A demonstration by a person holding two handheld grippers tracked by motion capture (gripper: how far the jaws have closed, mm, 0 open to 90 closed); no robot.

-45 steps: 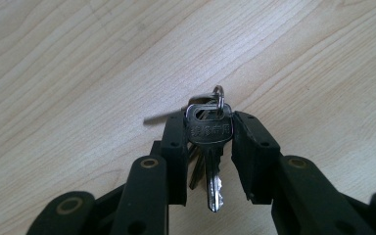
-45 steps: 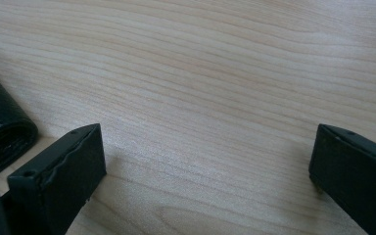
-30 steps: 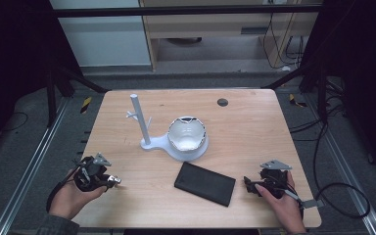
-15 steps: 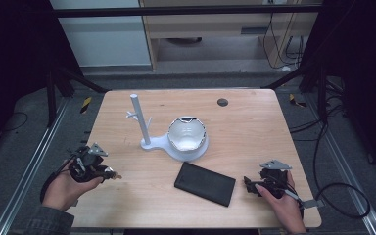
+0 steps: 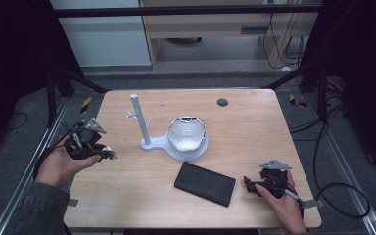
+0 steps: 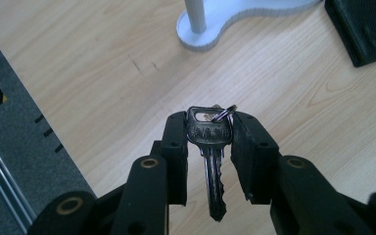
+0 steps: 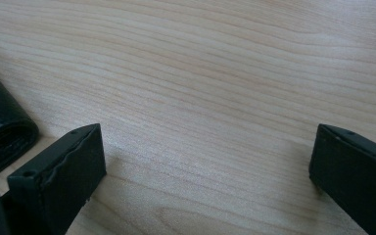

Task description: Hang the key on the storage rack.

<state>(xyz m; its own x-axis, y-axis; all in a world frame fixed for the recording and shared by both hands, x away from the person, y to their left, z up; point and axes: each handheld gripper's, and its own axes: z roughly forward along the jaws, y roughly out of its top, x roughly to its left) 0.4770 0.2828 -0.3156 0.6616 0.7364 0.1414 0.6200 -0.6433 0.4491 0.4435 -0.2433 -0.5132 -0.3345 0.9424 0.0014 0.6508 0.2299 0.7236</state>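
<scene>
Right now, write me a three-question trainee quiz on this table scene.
1. What does the left gripper hold between its jaws?
2. True or false: the right gripper is closed on the black wallet.
3. Which thing stands on the white stand's base beside the post? A) a bowl B) a mug C) a bottle

Key: 1. A key on a small ring. 2. False; its jaws stand wide apart over bare table, the wallet off to one side. 3. A, the bowl.

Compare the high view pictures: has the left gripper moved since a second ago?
Yes. The left gripper, shut on a key, has risen off the table's front left part and now sits farther up the picture, closer to level with the white stand's base.
</scene>
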